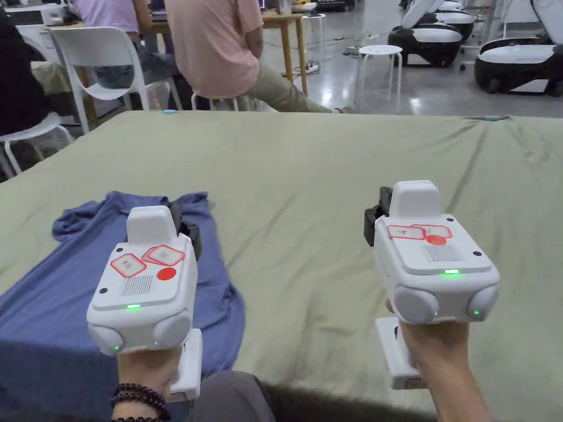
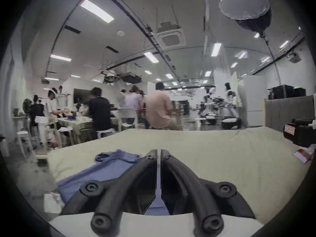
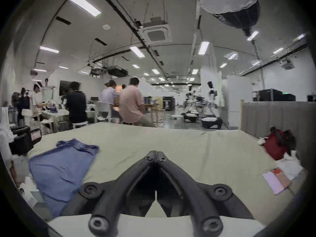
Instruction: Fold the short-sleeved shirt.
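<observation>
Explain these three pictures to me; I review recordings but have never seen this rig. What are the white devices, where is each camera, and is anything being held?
No robot arm here: a person holds a handheld gripper in each hand. The head view comes from a camera on the person's head, looking down at the left gripper and the right gripper, white boxes with green lights. The other two pictures come from cameras riding on each gripper; the black prongs in front are that gripper's own jaws.

A blue short-sleeved shirt lies on the left of a table under a green cloth, partly hanging over the near edge. It looks bunched, not folded.

Both grippers have their jaws together: the left gripper above the shirt, the right gripper above bare cloth. Nothing is held. Other people sit in the room beyond.
</observation>
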The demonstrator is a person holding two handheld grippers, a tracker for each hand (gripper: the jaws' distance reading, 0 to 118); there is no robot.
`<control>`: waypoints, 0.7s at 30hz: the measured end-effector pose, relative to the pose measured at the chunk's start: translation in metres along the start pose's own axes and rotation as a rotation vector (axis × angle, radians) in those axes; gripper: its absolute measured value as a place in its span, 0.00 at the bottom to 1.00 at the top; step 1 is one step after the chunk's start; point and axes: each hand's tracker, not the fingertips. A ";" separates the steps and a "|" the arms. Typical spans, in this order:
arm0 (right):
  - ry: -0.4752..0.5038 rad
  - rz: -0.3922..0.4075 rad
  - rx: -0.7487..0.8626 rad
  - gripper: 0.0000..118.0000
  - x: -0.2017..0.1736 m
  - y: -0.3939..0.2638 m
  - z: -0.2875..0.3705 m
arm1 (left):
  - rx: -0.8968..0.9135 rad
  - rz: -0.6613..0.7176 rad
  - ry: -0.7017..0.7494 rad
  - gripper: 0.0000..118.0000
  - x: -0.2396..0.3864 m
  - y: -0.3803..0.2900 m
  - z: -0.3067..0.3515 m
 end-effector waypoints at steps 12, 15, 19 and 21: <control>0.224 0.023 -0.014 0.00 -0.098 -0.005 -0.034 | -0.021 -0.002 0.179 0.02 -0.081 0.001 0.025; 0.221 0.025 -0.029 0.00 -0.095 -0.008 -0.038 | -0.043 -0.006 0.159 0.02 -0.074 -0.006 0.016; 0.225 0.037 -0.042 0.00 -0.094 -0.010 -0.037 | -0.135 0.011 0.112 0.11 -0.064 -0.003 0.003; 0.234 0.045 -0.052 0.00 -0.096 -0.011 -0.038 | -0.177 0.042 0.100 0.20 -0.062 0.001 -0.008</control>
